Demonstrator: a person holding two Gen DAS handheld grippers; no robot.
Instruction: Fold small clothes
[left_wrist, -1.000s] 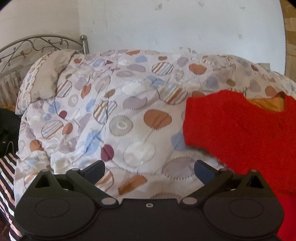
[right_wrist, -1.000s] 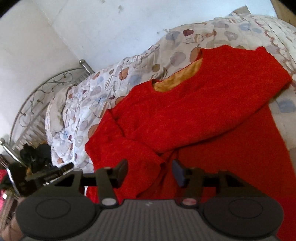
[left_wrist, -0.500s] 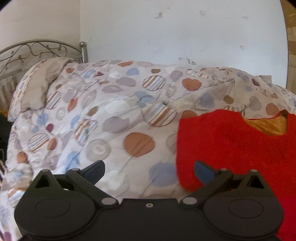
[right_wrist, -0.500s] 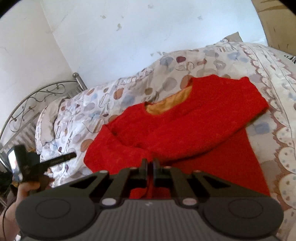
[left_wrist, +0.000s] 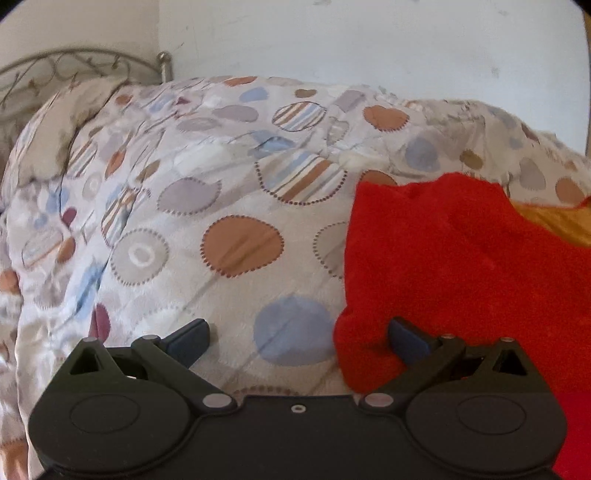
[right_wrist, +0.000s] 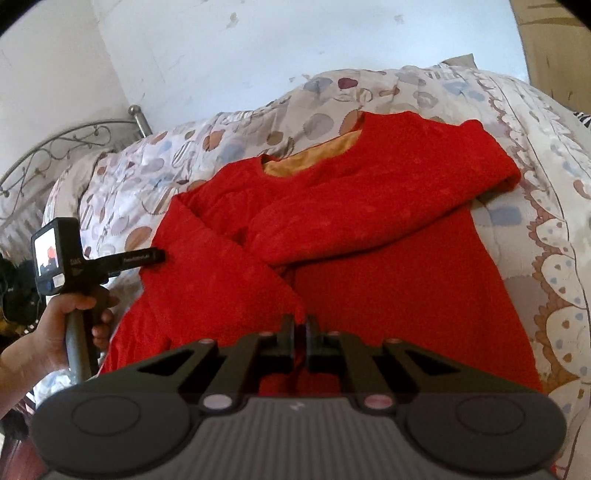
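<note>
Red sweater (right_wrist: 369, 236) lies spread on the bed's patterned quilt (right_wrist: 546, 206), neckline toward the wall, its orange lining (right_wrist: 314, 158) showing at the collar. As far as I can judge, the fold is partway along: both sleeves already lie crossed over the chest, one running from the far shoulder down toward the middle, the other folded in from the near side. The body below them is still at full length, so the hem has yet to be brought up toward the collar.

My right tool (right_wrist: 301, 332) has its jaws drawn together on a pinch of red fabric at the lower middle of the sweater, near where the two sleeves meet; only a sliver of cloth shows between the pads. My left tool (left_wrist: 295, 339) stands wide open and holds nothing. One finger is over the quilt, the other over the sweater's side edge, so that edge sits between them without being gripped. In the right wrist view my left hand (right_wrist: 55, 332) holds that tool just beside the garment's side.
</note>
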